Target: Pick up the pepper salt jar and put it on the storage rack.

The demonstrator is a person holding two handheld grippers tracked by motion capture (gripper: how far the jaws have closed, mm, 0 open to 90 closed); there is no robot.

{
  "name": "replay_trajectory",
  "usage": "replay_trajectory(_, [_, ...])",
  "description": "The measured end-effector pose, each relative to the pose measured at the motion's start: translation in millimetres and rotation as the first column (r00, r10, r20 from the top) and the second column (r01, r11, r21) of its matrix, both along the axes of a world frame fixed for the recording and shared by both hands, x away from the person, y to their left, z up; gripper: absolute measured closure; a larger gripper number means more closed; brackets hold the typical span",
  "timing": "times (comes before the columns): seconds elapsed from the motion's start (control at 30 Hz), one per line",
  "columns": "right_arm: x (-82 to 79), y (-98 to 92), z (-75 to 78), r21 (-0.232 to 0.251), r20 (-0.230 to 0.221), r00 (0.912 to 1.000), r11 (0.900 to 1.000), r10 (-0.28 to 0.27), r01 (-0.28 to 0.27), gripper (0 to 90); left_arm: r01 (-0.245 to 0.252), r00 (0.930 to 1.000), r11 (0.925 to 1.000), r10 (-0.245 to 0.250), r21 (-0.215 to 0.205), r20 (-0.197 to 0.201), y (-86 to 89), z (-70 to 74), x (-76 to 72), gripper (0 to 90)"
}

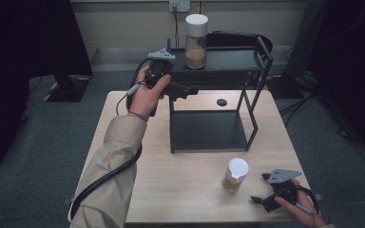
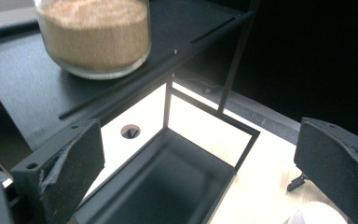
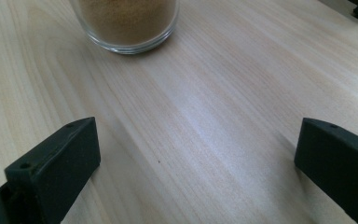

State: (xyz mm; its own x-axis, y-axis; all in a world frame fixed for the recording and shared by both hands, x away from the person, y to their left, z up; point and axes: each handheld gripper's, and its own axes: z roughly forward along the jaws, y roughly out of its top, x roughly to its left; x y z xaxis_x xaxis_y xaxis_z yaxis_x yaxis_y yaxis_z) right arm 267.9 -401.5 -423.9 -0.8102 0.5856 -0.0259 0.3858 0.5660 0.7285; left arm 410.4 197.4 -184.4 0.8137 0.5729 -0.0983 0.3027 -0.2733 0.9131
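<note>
On the pale wooden table point(image 1: 180, 190), a black shelf point(image 1: 218, 128) stands over grey carpet point(image 1: 43, 142); both the left gripper point(image 1: 183, 90) and the right gripper point(image 1: 261, 187) gape empty.

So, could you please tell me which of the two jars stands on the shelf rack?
The far jar, on the rack's top shelf; the other jar stands on the table.

No readable text, label or number anywhere (jars unmarked).

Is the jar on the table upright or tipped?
Upright. The jar stands on the table, white lid up; its glass base sits flat on the wood in the right gripper view.
</note>
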Motion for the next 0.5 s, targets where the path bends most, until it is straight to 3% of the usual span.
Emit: replay_trajectory(0.5, [0.0,0.0,-0.1,0.000,0.000,1.0000,1.000,0.000,0.000,0.0,0.008,0.9998,0.9999,-0.008,0.008,-0.019,13.2,-30.8,-6.8,1.0])
